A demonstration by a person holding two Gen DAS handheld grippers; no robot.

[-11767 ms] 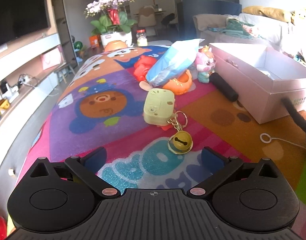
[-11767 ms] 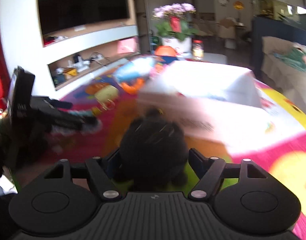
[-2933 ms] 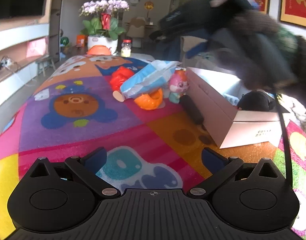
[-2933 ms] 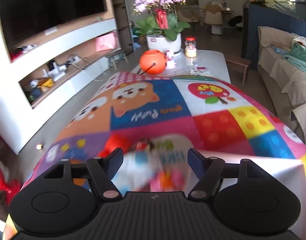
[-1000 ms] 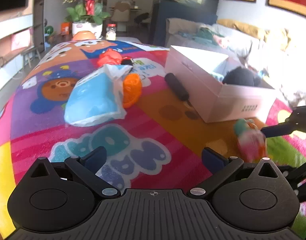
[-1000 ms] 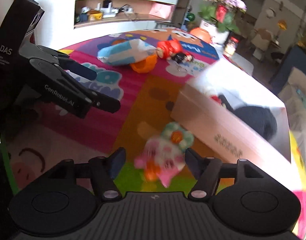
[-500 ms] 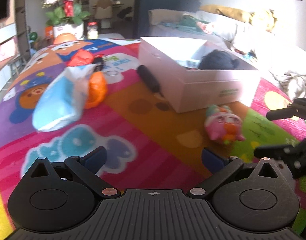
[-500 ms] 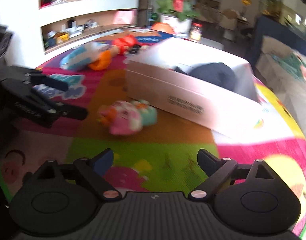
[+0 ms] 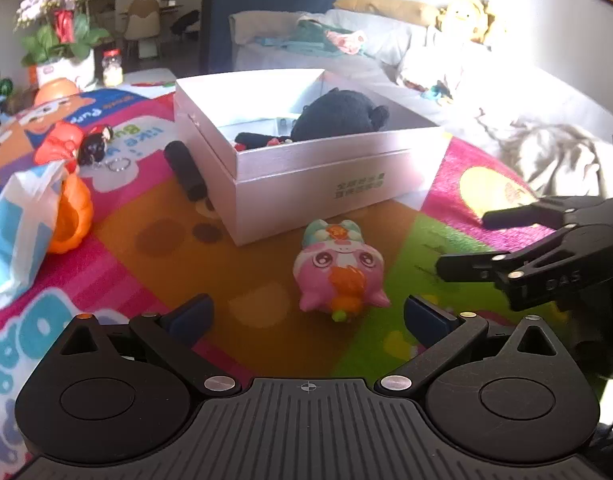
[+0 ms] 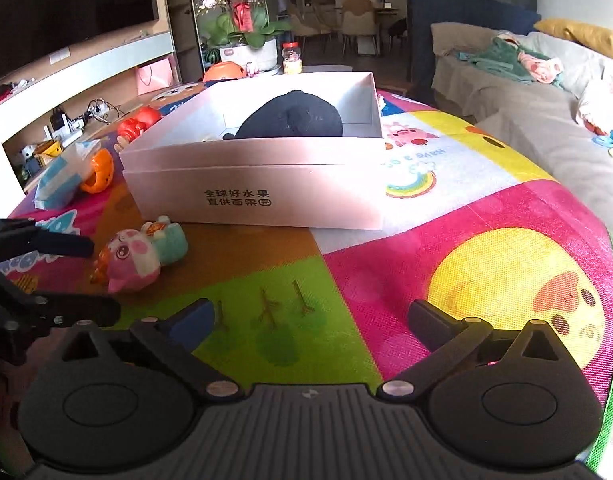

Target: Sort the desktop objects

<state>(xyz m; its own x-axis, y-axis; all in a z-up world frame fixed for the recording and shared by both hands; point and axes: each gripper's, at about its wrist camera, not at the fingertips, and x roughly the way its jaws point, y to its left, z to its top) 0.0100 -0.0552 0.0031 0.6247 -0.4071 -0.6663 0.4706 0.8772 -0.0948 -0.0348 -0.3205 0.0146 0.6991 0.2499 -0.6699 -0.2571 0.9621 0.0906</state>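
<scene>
On the tabletop (image 9: 266, 308) the box (image 9: 326, 176) sits ahead of me with the plush (image 9: 338, 114) inside it. The toy pig (image 9: 338, 272) lies just before the box, between my left tongs (image 9: 306, 314) and right tongs (image 9: 462, 242). The bag (image 9: 18, 228) lies far left.

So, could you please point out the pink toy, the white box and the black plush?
pink toy (image 9: 338, 270), left wrist view, its face.
white box (image 10: 266, 184), right wrist view, front wall.
black plush (image 10: 294, 118), right wrist view, its rounded back.

Sunlit sofa (image 10: 506, 92), potted orchid (image 10: 242, 20), wall shelving (image 10: 78, 76).
</scene>
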